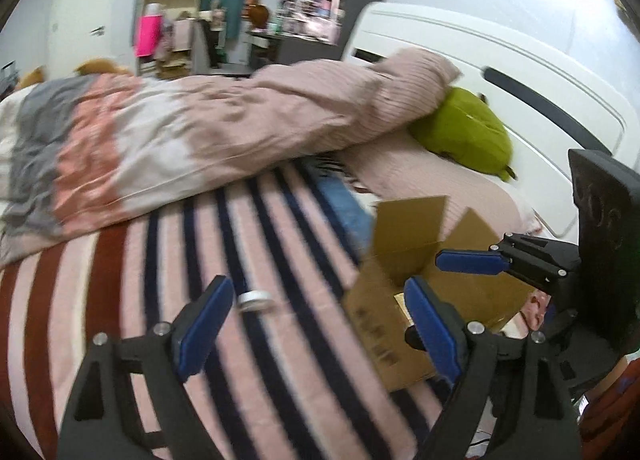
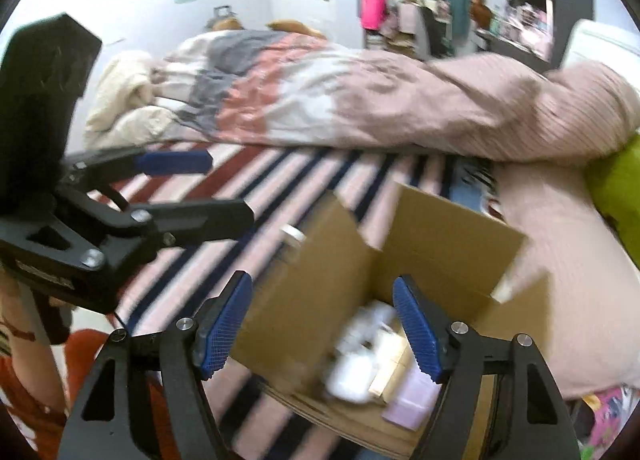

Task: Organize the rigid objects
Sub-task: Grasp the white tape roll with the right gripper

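Cardboard box (image 2: 404,260) holds several blurred items | white round lid (image 1: 255,300) beside box still out | left gripper (image 1: 316,324) wide, empty | right gripper (image 2: 322,326) wide, empty

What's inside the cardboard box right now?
In the box: a white item, a beige carton and a lilac case, all blurred. Anything beneath them or behind the near wall is hidden.
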Tool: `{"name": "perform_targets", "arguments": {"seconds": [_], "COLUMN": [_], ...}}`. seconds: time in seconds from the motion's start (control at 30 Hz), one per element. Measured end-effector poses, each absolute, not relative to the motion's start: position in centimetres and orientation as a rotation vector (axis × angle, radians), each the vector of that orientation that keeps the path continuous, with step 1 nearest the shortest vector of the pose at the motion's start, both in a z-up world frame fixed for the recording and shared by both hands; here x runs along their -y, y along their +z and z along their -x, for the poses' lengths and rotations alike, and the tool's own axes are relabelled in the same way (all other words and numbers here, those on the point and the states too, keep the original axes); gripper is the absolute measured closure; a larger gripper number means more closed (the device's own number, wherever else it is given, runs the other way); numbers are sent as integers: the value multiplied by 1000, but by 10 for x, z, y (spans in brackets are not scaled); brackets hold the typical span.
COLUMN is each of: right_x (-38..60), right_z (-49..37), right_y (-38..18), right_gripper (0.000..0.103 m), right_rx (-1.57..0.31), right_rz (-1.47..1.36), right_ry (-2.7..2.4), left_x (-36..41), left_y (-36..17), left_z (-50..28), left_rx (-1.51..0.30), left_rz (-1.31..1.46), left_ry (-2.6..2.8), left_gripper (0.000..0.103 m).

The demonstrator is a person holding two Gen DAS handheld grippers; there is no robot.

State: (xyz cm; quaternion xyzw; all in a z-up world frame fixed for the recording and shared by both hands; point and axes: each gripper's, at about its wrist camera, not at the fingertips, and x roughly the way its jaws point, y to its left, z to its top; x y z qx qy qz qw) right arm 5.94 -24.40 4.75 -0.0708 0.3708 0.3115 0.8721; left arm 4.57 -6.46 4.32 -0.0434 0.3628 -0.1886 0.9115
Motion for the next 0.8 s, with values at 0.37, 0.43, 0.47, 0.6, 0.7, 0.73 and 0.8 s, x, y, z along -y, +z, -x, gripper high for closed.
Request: {"name": "perform_targets", "arguments": {"seconds": [0.37, 0.43, 0.47, 0.6, 0.7, 0.73, 0.8], "right_x": [101, 93, 91, 101, 108, 107, 106], "right_z": [-68, -75, -80, -108, -133, -139, -151], "right_y": [0, -20, -29, -63, -76, -80, -89], "right_gripper": [33, 33, 33, 33, 33, 33, 33], "right_rx": [-874, -904, -910, -873, -822, -807, -811], "right_rz": [150, 131, 122, 81, 62, 78, 103], "right_ry": [821, 774, 735, 530, 427, 408, 403], "left_x": [-65, -75, -79, -88, -90, -90, -88], "left_y": [-13, -26, -33, -51, -57, -60, -61], "left_z": [-35, -38, -40, -45, -50, -52, -55], "left_rx": [-794, -809, -817, -834, -836, -837, -830], "left_rz": [200, 205, 211, 240, 250, 253, 248], "left_ry": [-203, -192, -192, -202, -205, -209, -221], "left_gripper": [18, 18, 18, 18, 18, 18, 18]}}
